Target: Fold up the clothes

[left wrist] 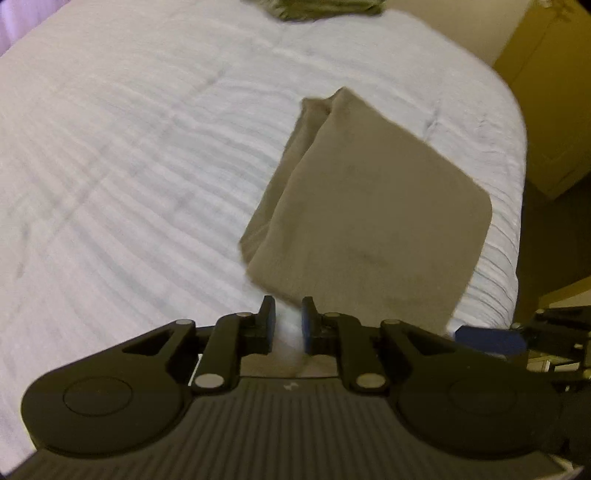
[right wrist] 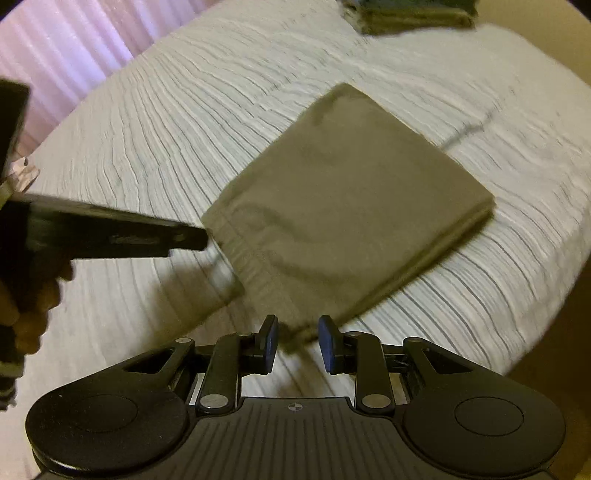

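Observation:
A tan garment (left wrist: 369,206) (right wrist: 343,199), folded into a thick square, lies flat on the white striped bedspread (left wrist: 129,147) (right wrist: 166,122) near the bed's right edge. My left gripper (left wrist: 288,321) is open, with nothing between its blue pads, just short of the garment's near corner. In the right wrist view, the left gripper (right wrist: 110,236) shows as a black body with its tip beside the garment's left corner. My right gripper (right wrist: 299,343) is open and empty just in front of the near corner. Its blue pad (left wrist: 491,338) shows at the lower right of the left wrist view.
A stack of dark green folded clothes (left wrist: 325,9) (right wrist: 410,14) sits at the far end of the bed. A yellow-brown cabinet (left wrist: 554,92) stands past the bed's right edge. Pale curtains (right wrist: 74,40) hang at the left. A hand (right wrist: 29,302) grips the left tool.

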Available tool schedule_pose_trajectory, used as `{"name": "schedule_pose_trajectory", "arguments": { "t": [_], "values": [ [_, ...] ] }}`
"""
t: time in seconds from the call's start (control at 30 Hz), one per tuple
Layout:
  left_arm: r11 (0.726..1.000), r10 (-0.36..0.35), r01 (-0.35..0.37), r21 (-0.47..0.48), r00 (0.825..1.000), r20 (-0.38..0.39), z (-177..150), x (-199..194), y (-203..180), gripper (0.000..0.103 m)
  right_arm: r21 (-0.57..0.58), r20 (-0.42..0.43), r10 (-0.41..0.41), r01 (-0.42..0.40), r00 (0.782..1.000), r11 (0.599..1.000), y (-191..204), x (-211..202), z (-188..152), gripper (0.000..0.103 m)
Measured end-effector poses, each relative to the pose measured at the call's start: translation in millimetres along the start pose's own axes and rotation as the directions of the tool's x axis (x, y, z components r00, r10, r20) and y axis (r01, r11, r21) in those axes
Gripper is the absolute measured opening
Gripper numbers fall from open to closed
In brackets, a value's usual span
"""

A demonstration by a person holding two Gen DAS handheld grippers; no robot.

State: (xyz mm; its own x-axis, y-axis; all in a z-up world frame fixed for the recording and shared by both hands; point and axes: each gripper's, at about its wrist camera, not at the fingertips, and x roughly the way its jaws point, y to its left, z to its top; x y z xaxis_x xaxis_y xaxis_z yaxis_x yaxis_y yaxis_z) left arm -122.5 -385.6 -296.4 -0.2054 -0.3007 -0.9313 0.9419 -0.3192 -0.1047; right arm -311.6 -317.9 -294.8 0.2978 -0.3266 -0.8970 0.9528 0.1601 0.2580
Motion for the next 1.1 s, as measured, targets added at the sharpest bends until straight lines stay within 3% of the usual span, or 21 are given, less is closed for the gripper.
{"name": "schedule_pose_trajectory", "arguments": {
  "t": [0.03, 0.1, 0.23, 0.43, 0.53, 0.77, 0.97, 1.1],
  "values": [
    [1.0, 0.003, -0.003, -0.016, 1.0, -0.014, -1.5, -10.0, -2.2, 0.011, 0.008, -0.019, -0.006, 0.006, 1.0, 1.0, -2.2, -6.8, 1.9, 0.032],
    [0.999, 0.013, -0.016, -0.051, 0.999, -0.044, -3.9, -28.8, -6.5, 0.018, 0.016, -0.029, -0.045, 0.046, 0.999, 0.999, -3.1, -22.2, 2.3, 0.072],
    [0.993, 0.042, -0.053, -0.104, 0.994, -0.099, -10.6, -62.8, -16.1, 0.021, 0.01, -0.012, -0.074, 0.075, 0.997, 0.997, -7.2, -62.8, 5.1, 0.074],
    [0.994, 0.041, -0.047, -0.099, 0.997, -0.065, -19.0, -107.7, -34.9, 0.032, -0.032, -0.017, -0.087, 0.087, 0.996, 0.996, -1.0, -102.8, 25.6, 0.074],
    [0.992, 0.05, -0.055, -0.113, 0.998, -0.046, -19.9, -120.0, -38.6, 0.034, -0.089, -0.012, -0.089, 0.087, 0.996, 0.992, 10.8, -110.3, 36.3, 0.091],
    [0.973, 0.108, -0.111, -0.201, 0.994, -0.024, -15.9, -136.7, -35.2, 0.037, -0.205, -0.044, -0.057, 0.047, 0.997, 0.978, 23.5, -111.4, 52.9, 0.091],
    [0.936, 0.179, -0.175, -0.305, 0.984, -0.014, -7.7, -140.6, -40.4, 0.04, -0.292, -0.083, -0.025, 0.0, 0.996, 0.956, 13.0, -104.1, 76.8, 0.091],
    [0.881, 0.226, -0.208, -0.426, 0.974, -0.009, -0.8, -140.2, -52.4, 0.042, -0.399, -0.128, -0.002, -0.05, 0.992, 0.915, -2.3, -97.1, 90.0, 0.092]
  ]
}}
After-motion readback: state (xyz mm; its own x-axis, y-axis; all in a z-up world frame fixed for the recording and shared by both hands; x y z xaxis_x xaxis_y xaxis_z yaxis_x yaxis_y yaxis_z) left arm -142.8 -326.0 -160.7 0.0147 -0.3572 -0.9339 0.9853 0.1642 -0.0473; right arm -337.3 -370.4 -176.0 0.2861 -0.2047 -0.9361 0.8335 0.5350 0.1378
